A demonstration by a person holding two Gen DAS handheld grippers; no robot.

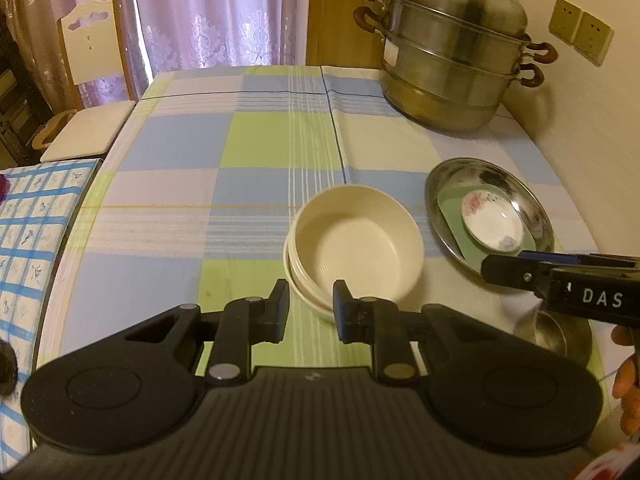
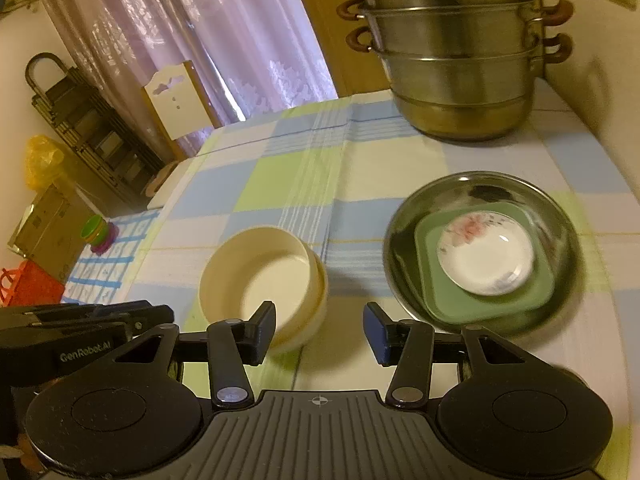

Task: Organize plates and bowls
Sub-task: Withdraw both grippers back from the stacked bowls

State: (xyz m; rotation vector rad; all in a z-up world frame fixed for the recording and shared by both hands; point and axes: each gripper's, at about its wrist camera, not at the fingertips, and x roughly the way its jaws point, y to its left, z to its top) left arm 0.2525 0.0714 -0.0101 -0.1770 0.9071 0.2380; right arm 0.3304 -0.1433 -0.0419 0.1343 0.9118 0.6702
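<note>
The surface (image 1: 248, 148), covered in a checked cloth, is carrying everything. A large tiered steel steamer pot (image 1: 452, 52) is standing at its far right corner, well apart from the work and out of the way.

Nearer the right edge, a round steel plate (image 2: 480, 252) is serving as the base of a stack: a square green plate (image 2: 492, 280) is lying inside it, and a small white floral dish (image 2: 486, 252) is resting on top of that. The nesting is running from widest to narrowest, which is keeping the pile stable.

Toward the middle of the near edge, two cream bowls (image 1: 356, 240) are sitting one inside the other, the upper one slightly tilted and not fully seated. A small steel bowl (image 1: 540, 332) is lying partly hidden under the right tool, close to the near right corner; it probably remains to be sorted.

The right tool (image 2: 320, 326) is hovering with its jaws moderately parted and nothing between them. The left tool (image 1: 311, 302) is standing just before the cream bowls with a narrow gap between its pads, gripping nothing. Both are pointing downward at the sorted ware.
</note>
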